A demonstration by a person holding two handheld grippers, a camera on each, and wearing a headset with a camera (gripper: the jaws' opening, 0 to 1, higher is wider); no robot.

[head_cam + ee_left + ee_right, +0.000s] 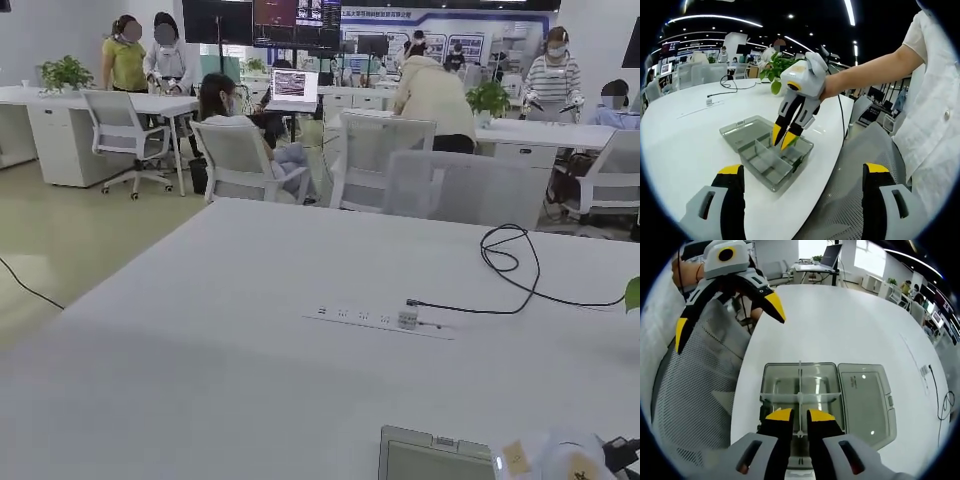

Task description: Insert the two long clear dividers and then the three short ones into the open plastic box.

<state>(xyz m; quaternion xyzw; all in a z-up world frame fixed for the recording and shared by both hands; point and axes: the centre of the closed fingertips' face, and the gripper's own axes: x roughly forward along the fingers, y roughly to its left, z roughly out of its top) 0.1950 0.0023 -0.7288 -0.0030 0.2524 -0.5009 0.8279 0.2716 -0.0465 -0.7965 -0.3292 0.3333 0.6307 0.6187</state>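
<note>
- Clear plastic is forming the open box (790, 365), which is sitting on the white surface (840, 315) close to its edge. In the left gripper view the box (760, 170) is lying just ahead of my own jaws.
- Its open lid (865, 405) is lying flat against the box, on the side facing away from the mesh chair (695, 405). The head view is catching that lid (430, 458) at its bottom edge.
- Inside the box, clear dividers (800, 385) are standing upright and crossing each other, splitting it into compartments.
- I am holding the right hand-held gripper (800, 415) directly over the box. Its jaws are drawn close together, one on each side of one of the dividers. I cannot tell whether they are actually pinching it.
- From the left gripper view, the right hand-held gripper (782, 141) is pointing down into the box, its yellow tips almost meeting.
- The left hand-held gripper (802, 169) is hovering on the chair side of the box, jaws spread wide and carrying nothing. The right gripper view is showing it (727, 320) up above the box.
- Beyond the lid side of the box, a power strip (380, 322) and a black cable (520, 265) are lying on the surface, well apart from the box.
</note>
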